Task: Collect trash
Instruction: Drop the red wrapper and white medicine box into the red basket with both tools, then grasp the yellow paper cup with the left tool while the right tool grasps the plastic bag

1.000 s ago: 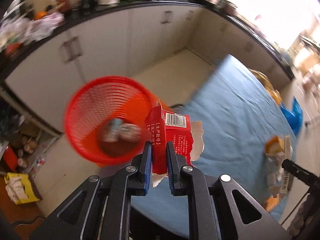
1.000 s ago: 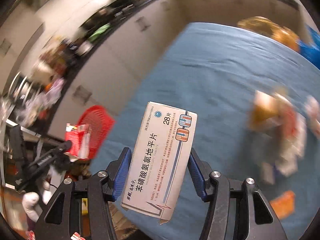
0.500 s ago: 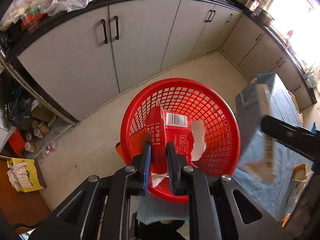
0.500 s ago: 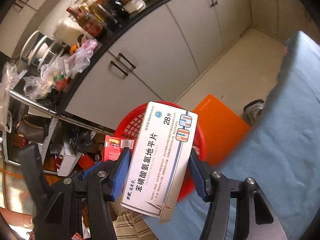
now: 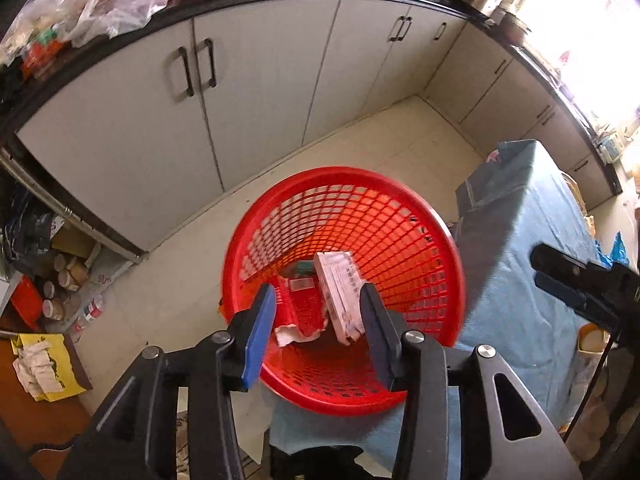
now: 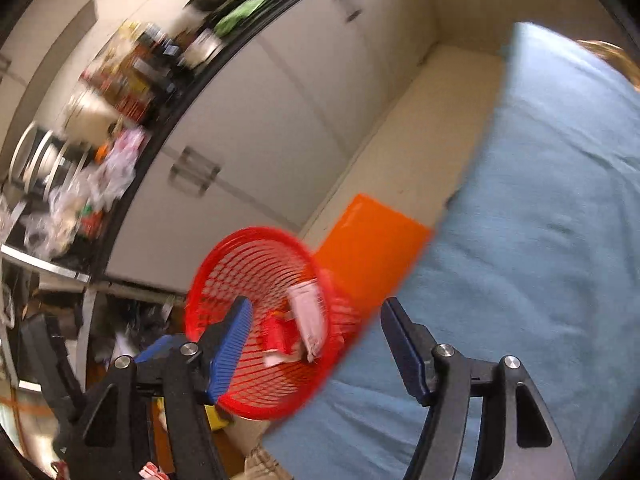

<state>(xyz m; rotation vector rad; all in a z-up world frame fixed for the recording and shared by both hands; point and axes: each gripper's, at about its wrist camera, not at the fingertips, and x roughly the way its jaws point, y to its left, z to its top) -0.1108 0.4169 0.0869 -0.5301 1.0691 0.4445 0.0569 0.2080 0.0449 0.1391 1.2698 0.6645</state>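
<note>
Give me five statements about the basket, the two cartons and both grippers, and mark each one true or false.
1. The left gripper grips the red carton. False: its jaws have just opened, nothing between them.
2. The white carton lies in the red basket. True.
3. The right gripper is open. True.
4. The basket stands on the blue cloth. False: beside it.
5. The red carton lies in the basket. True.

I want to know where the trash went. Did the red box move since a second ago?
Yes. The red box left the left gripper, whose jaws have just been opening, and now lies down inside the red basket beside the white box.
</note>
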